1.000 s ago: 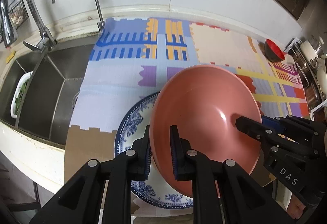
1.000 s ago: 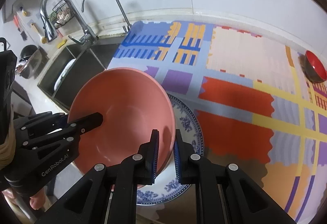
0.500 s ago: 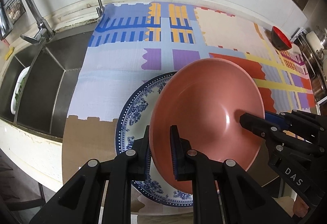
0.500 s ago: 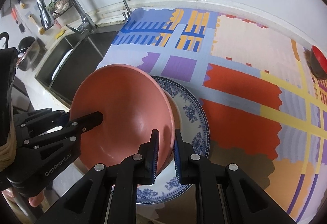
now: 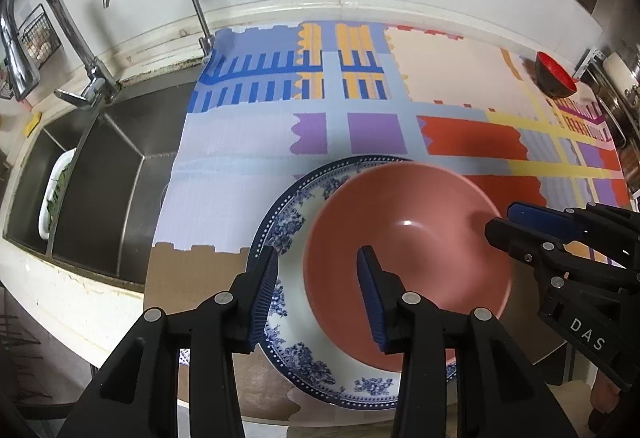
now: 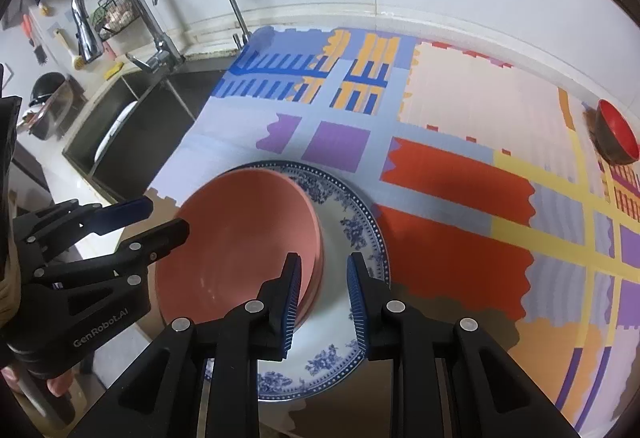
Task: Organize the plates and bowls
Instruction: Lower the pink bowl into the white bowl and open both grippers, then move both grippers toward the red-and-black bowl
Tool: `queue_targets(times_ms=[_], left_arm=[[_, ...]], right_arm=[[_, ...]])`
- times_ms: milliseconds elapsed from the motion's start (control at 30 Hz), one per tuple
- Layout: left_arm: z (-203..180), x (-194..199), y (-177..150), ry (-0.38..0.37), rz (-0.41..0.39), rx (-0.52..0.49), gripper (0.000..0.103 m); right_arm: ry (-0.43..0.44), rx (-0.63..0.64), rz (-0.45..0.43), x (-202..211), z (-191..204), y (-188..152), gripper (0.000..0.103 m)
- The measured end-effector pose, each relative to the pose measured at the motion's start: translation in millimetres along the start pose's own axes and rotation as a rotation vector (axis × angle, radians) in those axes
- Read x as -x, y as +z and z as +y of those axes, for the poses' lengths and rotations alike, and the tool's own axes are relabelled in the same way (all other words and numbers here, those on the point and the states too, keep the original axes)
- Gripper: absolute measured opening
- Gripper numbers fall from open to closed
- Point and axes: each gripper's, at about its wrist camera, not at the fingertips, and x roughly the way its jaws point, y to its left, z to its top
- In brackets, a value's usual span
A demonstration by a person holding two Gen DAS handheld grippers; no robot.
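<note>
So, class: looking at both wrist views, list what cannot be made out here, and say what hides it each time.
- Underside of the pink bowl and whether it sits flat on the blue-patterned plate: hidden by the bowl itself, both views.
- Plate's near rim: covered by the left gripper and right gripper.
- Contents of the red bowl: too small, near the edge.
- White tray in the sink: partly cut off by the sink wall.

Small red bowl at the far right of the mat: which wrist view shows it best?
The right wrist view. There the small red bowl shows its red inside and dark outer wall, tilted near the patterned mat's edge. In the left wrist view the bowl is smaller and more squeezed against the frame edge.
</note>
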Motion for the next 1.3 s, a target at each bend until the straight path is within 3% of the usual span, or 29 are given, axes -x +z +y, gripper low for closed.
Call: queue_targets(times_ms=[600, 1000, 1300], left_arm=[[-56, 17, 44, -0.078, -0.079, -0.078, 0.049], [-122, 25, 95, -0.122, -0.149, -0.191, 0.052], [-184, 15, 137, -0.178, -0.143, -0.301, 0.052]], right_arm=[[-0.021, -0.064, -0.125, 47, -51, 12, 0.025], [-0.107, -0.161, -0.208, 76, -122, 22, 0.025], [-0.193, -0.253, -0.261, 96, -187, 30, 0.025]])
